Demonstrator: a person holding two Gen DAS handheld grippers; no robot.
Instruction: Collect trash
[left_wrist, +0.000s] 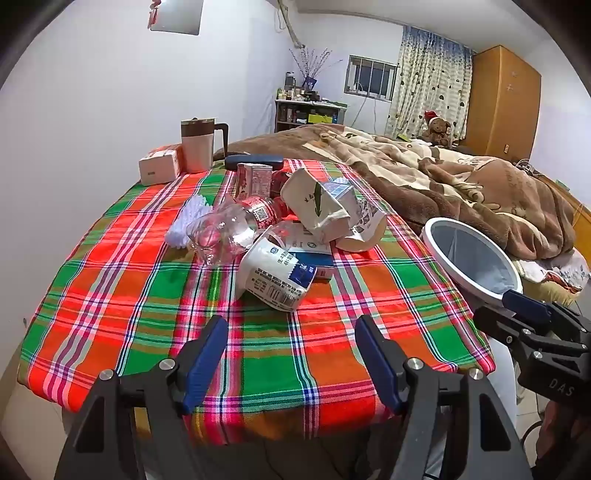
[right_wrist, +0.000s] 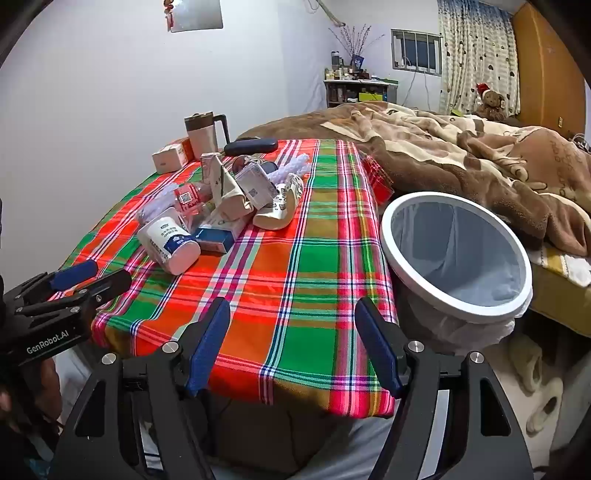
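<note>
A heap of trash lies mid-table on the plaid cloth (left_wrist: 110, 295): a tipped white yogurt cup (left_wrist: 275, 275) (right_wrist: 170, 245), a crushed clear bottle (left_wrist: 229, 230), a beige carton (left_wrist: 314, 199) (right_wrist: 229, 192), small pink cartons (left_wrist: 255, 179) and a blue-and-white box (right_wrist: 216, 230). A white-rimmed bin (right_wrist: 456, 254) (left_wrist: 471, 256) with a grey liner stands off the table's right edge. My left gripper (left_wrist: 291, 362) hangs open over the near cloth, short of the cup. My right gripper (right_wrist: 291, 345) is open above the table's near right corner, left of the bin.
At the table's far end stand a lidded mug (left_wrist: 197, 146), a tissue box (left_wrist: 159, 168) and a dark case (left_wrist: 254, 161). A bed with a brown blanket (right_wrist: 480, 158) runs along the right behind the bin. A white wall borders the left.
</note>
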